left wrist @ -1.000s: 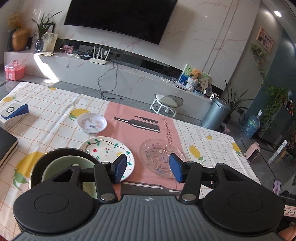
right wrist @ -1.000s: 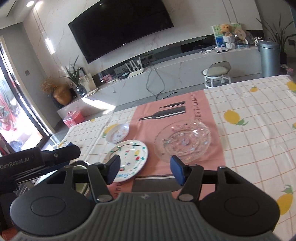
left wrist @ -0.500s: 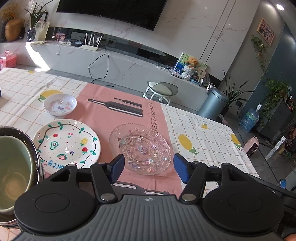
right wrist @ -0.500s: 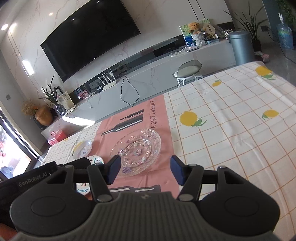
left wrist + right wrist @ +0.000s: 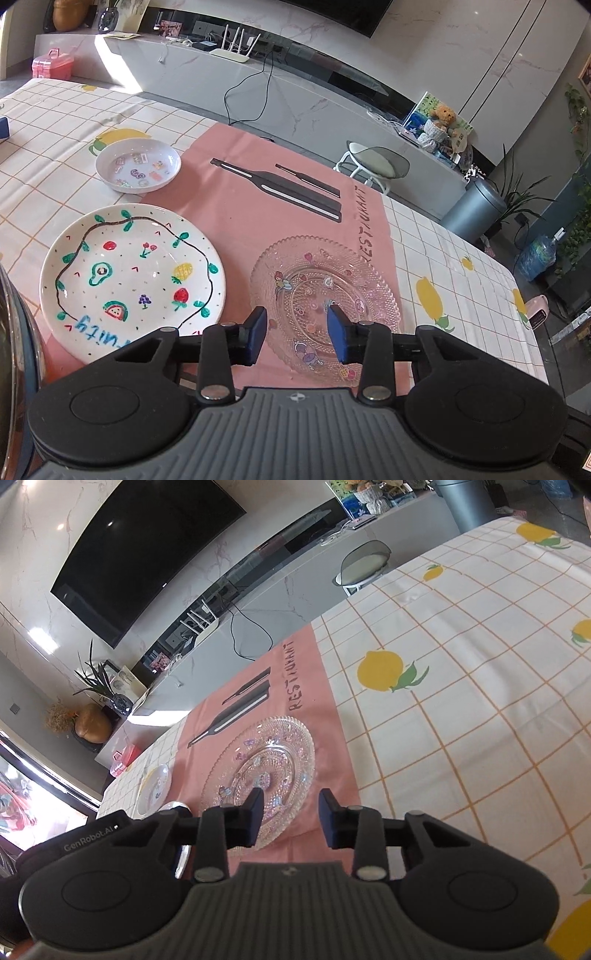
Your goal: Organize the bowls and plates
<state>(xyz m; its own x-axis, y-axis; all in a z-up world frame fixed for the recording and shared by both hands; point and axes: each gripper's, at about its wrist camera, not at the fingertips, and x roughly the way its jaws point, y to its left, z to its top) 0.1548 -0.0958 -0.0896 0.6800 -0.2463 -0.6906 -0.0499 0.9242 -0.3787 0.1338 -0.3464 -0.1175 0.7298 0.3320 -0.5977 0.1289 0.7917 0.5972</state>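
Both claws hang over the clear glass plate (image 5: 325, 299), which lies flat on the pink runner (image 5: 258, 206) across the middle of the worktop (image 5: 461, 266). The left claw (image 5: 297, 334) has its jaws partly spread and closing; seen from its own camera, the near left part of the glass plate's rim shows in the gap between the blue pads (image 5: 256, 334), but the pads press on nothing and I cannot tell whether they reach the glass. The right claw (image 5: 288, 819) is likewise part way apart and closing, hovering at the near right edge of the same plate (image 5: 258, 764); its left pad overlaps the rim in the picture, its right pad stands over bare runner, and nothing is pinched. To the left of the glass plate, just beside it but apart, sits a white plate painted with fruit and a vine ring (image 5: 133, 280), partly on the runner and partly on the checked lemon-print cloth (image 5: 44, 162). Beyond that one, further from the camera, is a small white bowl with stickers inside (image 5: 138, 170), at the runner's left edge. A dark curved rim of another dish (image 5: 11, 332) shows at the far left border of the left view, too cropped to identify. In the right view the body of the left claw, marked with white lettering (image 5: 88, 836), sits at lower left.
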